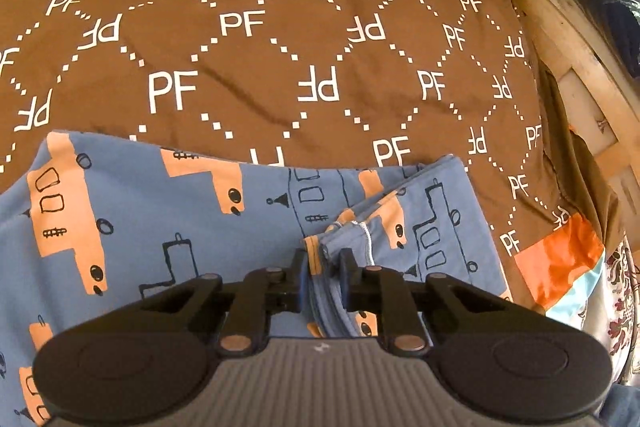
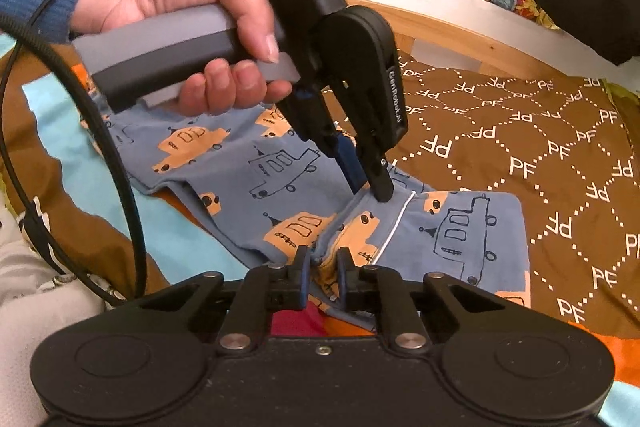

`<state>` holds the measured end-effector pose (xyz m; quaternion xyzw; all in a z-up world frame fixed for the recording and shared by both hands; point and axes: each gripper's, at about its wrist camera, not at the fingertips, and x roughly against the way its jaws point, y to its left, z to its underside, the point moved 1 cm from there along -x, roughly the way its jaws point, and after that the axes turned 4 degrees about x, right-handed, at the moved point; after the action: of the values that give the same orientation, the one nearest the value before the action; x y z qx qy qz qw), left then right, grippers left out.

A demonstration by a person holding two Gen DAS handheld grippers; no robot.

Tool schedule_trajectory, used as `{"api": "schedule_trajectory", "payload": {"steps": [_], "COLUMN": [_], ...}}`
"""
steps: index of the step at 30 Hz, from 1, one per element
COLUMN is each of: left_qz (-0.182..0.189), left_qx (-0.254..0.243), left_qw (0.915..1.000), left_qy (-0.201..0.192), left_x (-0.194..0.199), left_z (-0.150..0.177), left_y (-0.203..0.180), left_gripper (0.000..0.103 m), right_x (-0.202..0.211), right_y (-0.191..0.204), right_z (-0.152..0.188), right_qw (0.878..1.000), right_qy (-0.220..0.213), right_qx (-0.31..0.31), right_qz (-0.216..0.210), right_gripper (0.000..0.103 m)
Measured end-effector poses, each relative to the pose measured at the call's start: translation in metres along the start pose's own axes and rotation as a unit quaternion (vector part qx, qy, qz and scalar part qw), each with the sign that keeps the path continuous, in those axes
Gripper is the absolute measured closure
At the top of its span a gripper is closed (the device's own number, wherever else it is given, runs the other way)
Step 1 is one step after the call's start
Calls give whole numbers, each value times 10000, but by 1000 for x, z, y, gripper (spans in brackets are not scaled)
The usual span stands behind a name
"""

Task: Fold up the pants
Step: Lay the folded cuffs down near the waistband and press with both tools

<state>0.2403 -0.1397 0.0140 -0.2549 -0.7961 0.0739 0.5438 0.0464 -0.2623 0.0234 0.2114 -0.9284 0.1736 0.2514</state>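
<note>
The person's left hand (image 2: 180, 39), in a blue sleeve, is wrapping a grey handle and tilting the left gripper (image 2: 370, 183) steeply downward onto the pants (image 2: 280, 187); its fingertips are pressing into a raised fold of the blue fabric, and in the left wrist view the left gripper (image 1: 323, 263) is clamping several bunched layers of that cloth between its pads. The pants, blue with orange truck prints, are lying on the brown bedspread (image 2: 560, 155) lettered "PF", their long axis running from upper left to lower right in the right wrist view, with a white cord (image 2: 394, 227) crossing the near section. The right gripper (image 2: 323, 267) is lying low and level, pinching the near edge of the pants between its narrowly set fingers.
</note>
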Motion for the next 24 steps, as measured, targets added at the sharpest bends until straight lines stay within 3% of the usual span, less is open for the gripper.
{"api": "schedule_trajectory", "payload": {"steps": [4, 14, 24], "left_qz": [21, 31, -170], "left_qx": [11, 83, 274], "left_qw": [10000, 9999, 9993], "left_qy": [-8, -72, -200], "left_x": [3, 30, 73], "left_z": [0, -3, 4], "left_y": [0, 10, 48], "left_gripper": [89, 92, 92], "right_x": [1, 10, -1], "right_y": [-2, -8, 24], "right_z": [-2, -28, -58], "right_qw": [10000, 9956, 9928], "right_qy": [23, -78, -95], "right_qx": [-55, -889, -874], "right_qz": [-23, -280, -815], "right_gripper": [91, 91, 91]}}
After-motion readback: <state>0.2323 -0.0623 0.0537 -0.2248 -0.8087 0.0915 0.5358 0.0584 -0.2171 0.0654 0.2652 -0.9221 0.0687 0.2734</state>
